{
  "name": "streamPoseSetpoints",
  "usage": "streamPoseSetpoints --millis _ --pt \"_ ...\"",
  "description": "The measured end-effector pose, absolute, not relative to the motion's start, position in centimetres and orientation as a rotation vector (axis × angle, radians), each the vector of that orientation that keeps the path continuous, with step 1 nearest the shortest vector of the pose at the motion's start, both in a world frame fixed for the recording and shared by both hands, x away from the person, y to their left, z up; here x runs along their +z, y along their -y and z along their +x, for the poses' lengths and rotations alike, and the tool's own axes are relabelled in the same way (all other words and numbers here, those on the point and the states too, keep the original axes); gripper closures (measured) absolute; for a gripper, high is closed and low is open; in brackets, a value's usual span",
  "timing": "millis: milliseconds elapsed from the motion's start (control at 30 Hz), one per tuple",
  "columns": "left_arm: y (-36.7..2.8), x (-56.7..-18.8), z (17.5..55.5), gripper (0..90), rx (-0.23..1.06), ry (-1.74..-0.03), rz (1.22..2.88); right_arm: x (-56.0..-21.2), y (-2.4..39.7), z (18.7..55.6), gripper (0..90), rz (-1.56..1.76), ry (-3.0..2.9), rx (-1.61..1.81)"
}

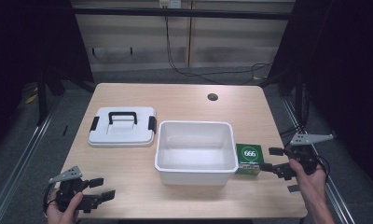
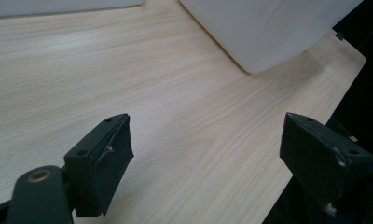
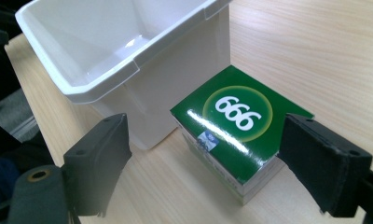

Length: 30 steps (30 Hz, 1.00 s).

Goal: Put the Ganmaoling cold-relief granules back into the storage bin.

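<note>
Right gripper [image 3: 208, 154], matte fingers wide, flanks the glossy green carton [image 3: 236, 135].

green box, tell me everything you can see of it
The green box is a small glossy carton that looks like card: green top printed with a white 666 in a ringed circle, paler sides with a small label. It lies flat and closed on the table, right beside the white bin, close to its wall or touching it. The right gripper is open in front of it, not gripping.

A glossy green cardboard box [image 3: 236, 133] sits beside a smooth white plastic tub [image 3: 128, 56] on a matt pale wood-grain table [image 3: 315, 51].
</note>
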<state>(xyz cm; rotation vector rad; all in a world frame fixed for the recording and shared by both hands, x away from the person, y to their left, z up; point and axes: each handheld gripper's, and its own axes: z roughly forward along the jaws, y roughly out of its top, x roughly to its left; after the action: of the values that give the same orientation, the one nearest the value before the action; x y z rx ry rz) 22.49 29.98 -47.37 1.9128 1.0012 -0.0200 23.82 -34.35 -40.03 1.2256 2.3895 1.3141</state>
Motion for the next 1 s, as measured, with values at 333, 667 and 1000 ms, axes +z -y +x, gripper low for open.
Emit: streamPoseSetpoints --millis 333,667,1000 --pt "-29.9 -47.4 22.5 16.8 -0.022 -1.003 1.912 -38.3 32.5 25.9 14.1 1.119 -2.571 1.195" --pt "-29.9 -47.4 22.5 16.8 -0.025 -1.001 1.914 -37.4 31.5 27.6 13.2 1.005 -2.620 1.150" --pt "-29.9 -47.4 22.5 16.8 -0.022 -1.004 1.916 -36.7 30.6 29.1 14.6 0.854 -2.776 0.962"
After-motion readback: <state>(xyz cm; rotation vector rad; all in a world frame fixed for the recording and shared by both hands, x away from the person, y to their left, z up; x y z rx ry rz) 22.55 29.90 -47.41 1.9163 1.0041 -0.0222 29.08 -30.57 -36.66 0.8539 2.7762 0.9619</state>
